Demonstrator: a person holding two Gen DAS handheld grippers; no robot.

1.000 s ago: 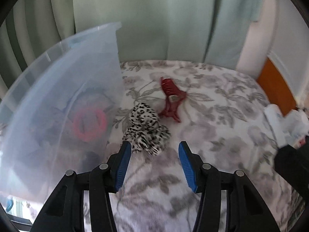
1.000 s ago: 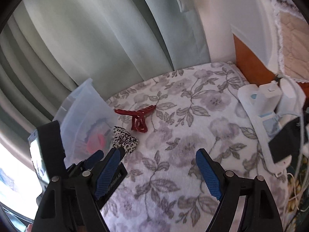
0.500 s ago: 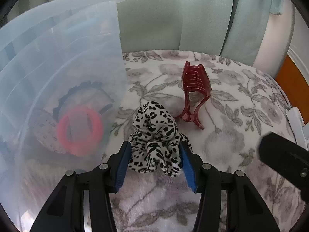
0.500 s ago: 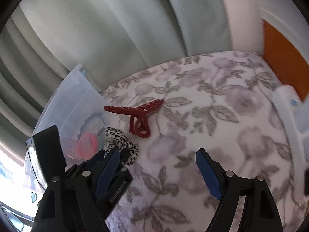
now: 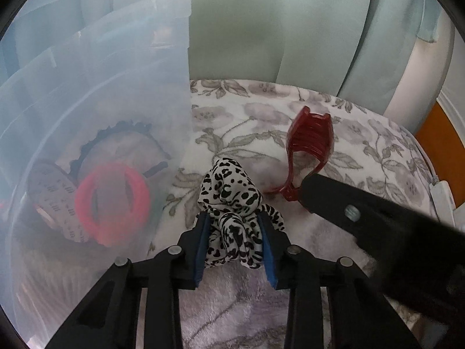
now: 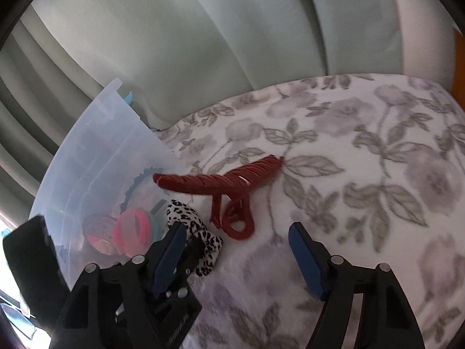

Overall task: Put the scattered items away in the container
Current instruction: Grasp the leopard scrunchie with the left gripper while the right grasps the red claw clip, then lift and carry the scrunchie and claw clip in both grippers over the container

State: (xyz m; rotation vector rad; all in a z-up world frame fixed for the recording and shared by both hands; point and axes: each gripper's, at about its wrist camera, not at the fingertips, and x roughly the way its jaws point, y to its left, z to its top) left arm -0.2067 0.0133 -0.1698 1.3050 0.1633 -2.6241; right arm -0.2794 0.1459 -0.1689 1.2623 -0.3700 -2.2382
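Observation:
A leopard-print scrunchie [image 5: 229,186] lies on the floral blanket beside the translucent plastic container [image 5: 116,87]. My left gripper [image 5: 234,232] is closing and its blue pads press the scrunchie's sides. A dark red claw clip [image 5: 311,145] lies just right of it. In the right wrist view, my right gripper [image 6: 237,228] stands open over the clip's [image 6: 221,180] handle loops with its jaws narrowing and no pad touching it. One black finger [image 5: 363,212] of it reaches in by the clip's handle. The scrunchie [image 6: 191,226] and container [image 6: 96,151] sit to its left.
The container holds a pink scrunchie [image 5: 112,203], a black headband [image 5: 116,133] and a patterned round item [image 5: 55,200]. Pale green curtains [image 5: 276,29] hang behind the bed. A white power strip [image 5: 441,195] and orange furniture [image 5: 438,133] lie at the right edge.
My left gripper moved forward over the scrunchie and closed onto it. My right gripper came down and left toward the claw clip, its jaws narrowing, and now shows in the left wrist view.

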